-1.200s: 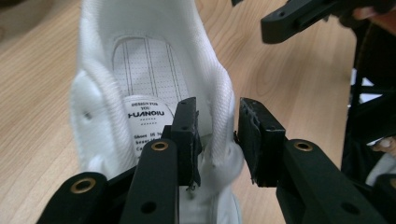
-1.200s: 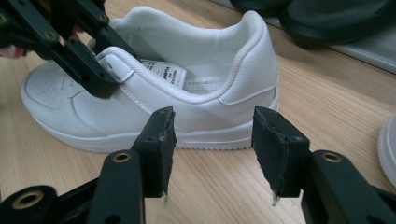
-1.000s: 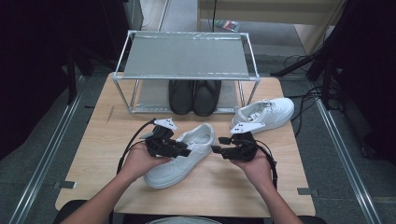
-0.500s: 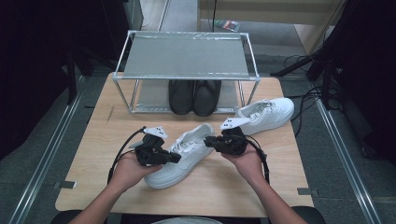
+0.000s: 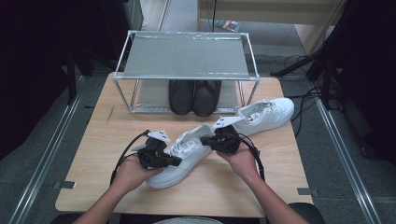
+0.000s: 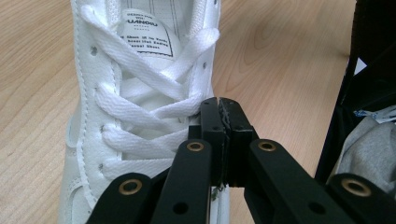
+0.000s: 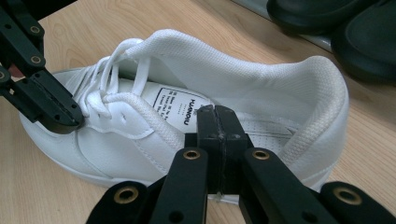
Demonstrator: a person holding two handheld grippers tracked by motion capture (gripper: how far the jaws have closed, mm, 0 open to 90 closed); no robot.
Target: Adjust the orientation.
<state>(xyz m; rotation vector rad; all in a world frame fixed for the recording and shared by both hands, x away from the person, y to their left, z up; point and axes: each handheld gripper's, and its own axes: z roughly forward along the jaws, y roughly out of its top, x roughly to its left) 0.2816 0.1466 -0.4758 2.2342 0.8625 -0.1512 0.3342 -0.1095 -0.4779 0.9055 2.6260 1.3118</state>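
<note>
A: Any writing on the white sneaker (image 5: 183, 154)?

B: A label on the tongue (image 7: 180, 108). In the right gripper view its top word looks like "HUANQIU"; the smaller lines beneath are too fine to read. The left gripper view shows the same label (image 6: 145, 31) from the toe side, with the top word partly cut off.

A: Where does the shoe lie?

B: On the desk (image 5: 102, 154), toe toward the person, between the two hands, in front of a metal shoe rack (image 5: 187, 56).

A: And the jaws?

B: Both pairs have just closed. The left gripper (image 6: 221, 112) has its jaws pressed together at the lower laces (image 6: 140, 116), seemingly pinching one strand. The right gripper (image 7: 217, 122) is shut on the side wall of the shoe's opening, beside the collar (image 7: 299, 93).

A: What does one view add?

B: The high view shows a second white sneaker (image 5: 264, 112) at the right of the desk and a black pair (image 5: 194, 95) on the rack's lower shelf. The right gripper view shows the left gripper at the laces.
</note>
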